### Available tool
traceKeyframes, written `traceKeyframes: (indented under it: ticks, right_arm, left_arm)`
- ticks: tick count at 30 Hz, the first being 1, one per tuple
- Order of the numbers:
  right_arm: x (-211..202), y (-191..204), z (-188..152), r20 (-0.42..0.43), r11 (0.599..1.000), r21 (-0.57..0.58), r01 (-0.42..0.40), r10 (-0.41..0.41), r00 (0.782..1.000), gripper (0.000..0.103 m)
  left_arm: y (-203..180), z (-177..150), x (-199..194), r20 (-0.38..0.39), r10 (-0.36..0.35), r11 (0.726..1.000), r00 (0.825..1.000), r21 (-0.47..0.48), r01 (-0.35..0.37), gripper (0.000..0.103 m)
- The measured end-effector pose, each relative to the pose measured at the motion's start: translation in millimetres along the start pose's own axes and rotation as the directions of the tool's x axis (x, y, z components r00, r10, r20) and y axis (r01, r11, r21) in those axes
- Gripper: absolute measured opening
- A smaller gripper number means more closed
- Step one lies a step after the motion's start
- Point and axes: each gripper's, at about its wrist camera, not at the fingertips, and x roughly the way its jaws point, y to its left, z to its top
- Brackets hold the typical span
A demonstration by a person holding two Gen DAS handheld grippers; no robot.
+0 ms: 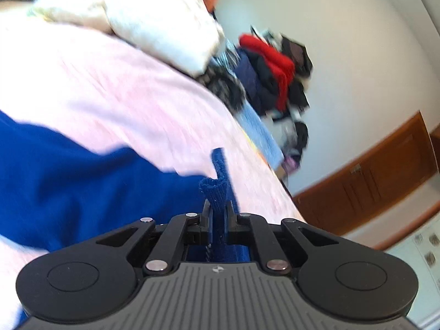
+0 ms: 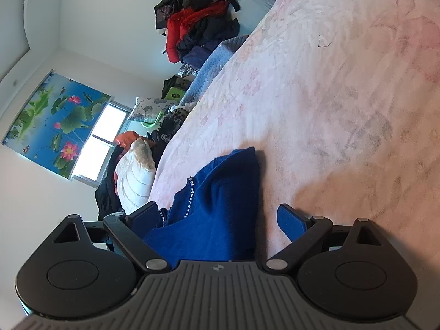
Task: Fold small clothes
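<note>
I work on the bed (image 2: 316, 88), whose pink flowered cover gives me a broad, flat surface for folding; there is no tabletop here. Heaps of other clothes (image 2: 200, 24) lie along its far edge, well apart from my work area, so they do not mix with the piece in hand.

The blue garment (image 2: 220, 192) lies spread on the cover, near me, with a row of small beads along one seam. In the left view it reaches from the left of the picture to the hand-held gripper.

My left hand-held gripper (image 1: 217, 214) is closed tight on a ribbed edge of the blue garment (image 1: 82, 181); a short tuft of the knit stands up past the fingertips. I judge this pinch serves to lift that edge so it can be carried over for a fold. The left view is blurred, so finer detail is uncertain.

My right hand-held gripper (image 2: 217, 220) stands wide apart and grips nothing. The garment lies between its fingers, touching neither pad, ready for a second hold.
</note>
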Motion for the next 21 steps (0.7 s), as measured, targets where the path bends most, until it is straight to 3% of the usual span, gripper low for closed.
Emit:
traceKeyframes:
  ticks: [3, 6, 12, 17, 21]
  right_arm:
    - [7.0, 0.2, 5.1, -0.005, 1.000, 0.009, -0.007, 0.007, 1.000, 0.092]
    - [23.7, 5.9, 7.6, -0.035, 1.000, -0.008, -0.001, 0.000, 0.999, 0.092]
    - [57.7, 27.0, 7.2, -0.100, 0.988, -0.139, 0.066, -0.080, 0.992, 0.092]
    - [64.3, 27.9, 6.8, -0.100, 0.988, -0.138, 0.063, -0.077, 0.992, 0.093]
    - [73.6, 31.9, 7.7, -0.104, 0.987, -0.144, 0.068, -0.083, 0.991, 0.094]
  left_arm:
    - [21.2, 3.1, 11.0, -0.066, 0.101, 0.995, 0.993, -0.002, -0.102, 0.007]
    - [41.3, -3.9, 14.9, -0.107, 0.145, 0.988, 0.984, -0.043, -0.151, 0.007]
    - [52.2, 13.0, 1.0, 0.006, 0.159, 0.980, 0.987, -0.122, -0.158, 0.007]
    - [51.7, 10.2, 6.2, -0.049, 0.185, 0.981, 0.981, -0.053, -0.188, 0.007]
    - [68.0, 18.4, -3.1, -0.008, 0.192, 0.971, 0.981, -0.140, -0.192, 0.007]
